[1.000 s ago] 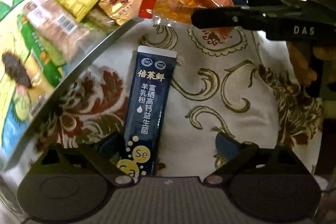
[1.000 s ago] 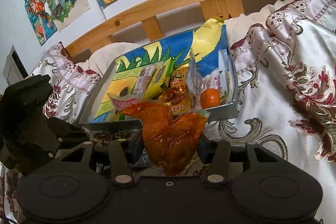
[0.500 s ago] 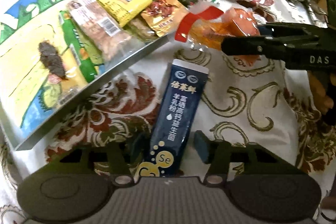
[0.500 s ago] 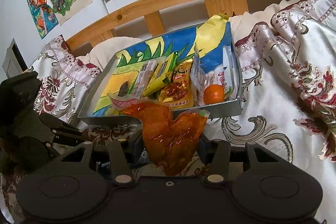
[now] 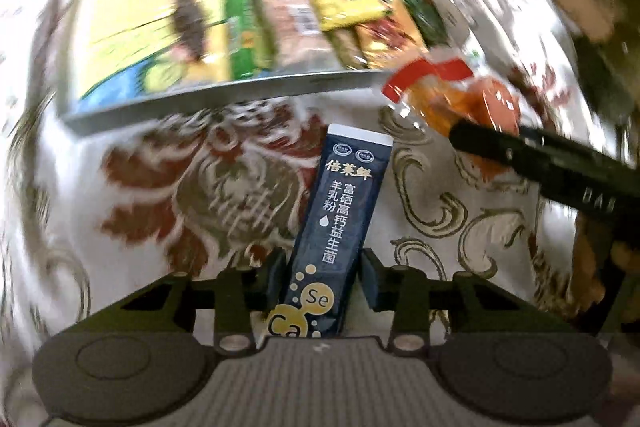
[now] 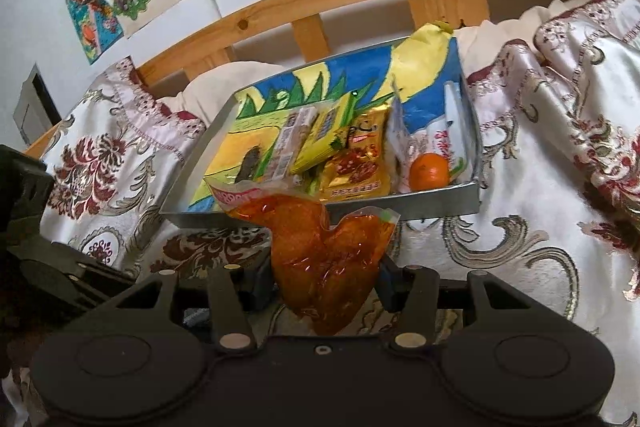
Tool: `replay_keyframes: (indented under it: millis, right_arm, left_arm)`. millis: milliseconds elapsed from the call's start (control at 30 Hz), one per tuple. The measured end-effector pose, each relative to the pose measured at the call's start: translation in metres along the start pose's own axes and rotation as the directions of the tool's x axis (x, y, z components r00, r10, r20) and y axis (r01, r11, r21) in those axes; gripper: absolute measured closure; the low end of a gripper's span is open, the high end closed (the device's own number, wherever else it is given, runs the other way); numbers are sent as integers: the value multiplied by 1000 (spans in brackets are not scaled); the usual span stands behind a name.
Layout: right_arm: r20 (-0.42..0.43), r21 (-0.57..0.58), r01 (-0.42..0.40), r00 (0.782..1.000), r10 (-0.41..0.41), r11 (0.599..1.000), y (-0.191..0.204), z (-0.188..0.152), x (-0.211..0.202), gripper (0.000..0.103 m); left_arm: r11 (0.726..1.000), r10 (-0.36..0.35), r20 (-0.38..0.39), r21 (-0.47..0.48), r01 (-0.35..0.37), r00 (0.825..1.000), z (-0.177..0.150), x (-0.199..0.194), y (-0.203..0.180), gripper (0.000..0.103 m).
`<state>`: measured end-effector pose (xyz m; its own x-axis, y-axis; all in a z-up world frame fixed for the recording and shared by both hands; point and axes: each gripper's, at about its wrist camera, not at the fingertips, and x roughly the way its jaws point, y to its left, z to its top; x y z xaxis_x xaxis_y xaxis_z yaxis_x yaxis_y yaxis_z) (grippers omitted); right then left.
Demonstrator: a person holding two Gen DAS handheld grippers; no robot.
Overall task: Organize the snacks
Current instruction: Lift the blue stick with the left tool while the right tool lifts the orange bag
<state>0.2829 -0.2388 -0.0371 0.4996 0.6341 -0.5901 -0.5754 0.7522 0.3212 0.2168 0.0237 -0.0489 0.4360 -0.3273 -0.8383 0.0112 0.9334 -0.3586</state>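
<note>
We are closing the left gripper (image 5: 322, 277) on a dark blue powder sachet (image 5: 338, 227) that is lying on the embroidered bedspread (image 5: 432, 235), just in front of the metal tray (image 5: 224, 101). The jaws are narrowing around the sachet's lower end; the right pad looks to be meeting its edge, while the left pad seems to be standing a little off, so we are not counting it as gripped yet. The view is smearing with motion, so we are judging it wise to steady the hand before lifting and to let both pads seat flat on the packet's long edges.

We are holding a vacuum-sealed orange snack pouch (image 6: 320, 267) in the right gripper (image 6: 322, 281), its jaws part-way in and pressing the pouch's lower half, while its red-banded top is leaning toward the tray's near wall (image 6: 400, 207). Inside the tray are already lying a yellow packet (image 6: 324, 135), a gold packet (image 6: 356, 167) and a tangerine (image 6: 429, 171).

The two grippers are working near each other, so we are keeping the sachet's lift clear of the pouch, then carrying it over the near wall into the bare painted floor at the tray's left.
</note>
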Motion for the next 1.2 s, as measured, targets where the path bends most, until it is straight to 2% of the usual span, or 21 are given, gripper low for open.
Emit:
replay_keyframes:
  millis: [167,600,833,1067,1200]
  right_arm:
    - [3,-35,-15,1000,15,999,10,-2,0,51]
    - [14,-66,-29,999,30,997,25,-4,0,51]
    - [2,-95,-14,1000,14,995,34,-10,2,51]
    - [-10,-145,-25,1000,24,989,49,-18,2,51]
    - [1,-180,-26,1000,26,983,58,-19,-1,51]
  left_arm:
    - [993,-4,-18,-115,1,1000,-17,-14,9,61]
    - [987,29,-9,-157,-30,1000,-41,-27,1,61]
    - [982,37,37,-188,-29,999,-61,-37,6,63]
    - [976,82,106,-210,-59,991,-85,-49,0,63]
    - [970,69,130,-240,-36,989,-87,-54,2,65]
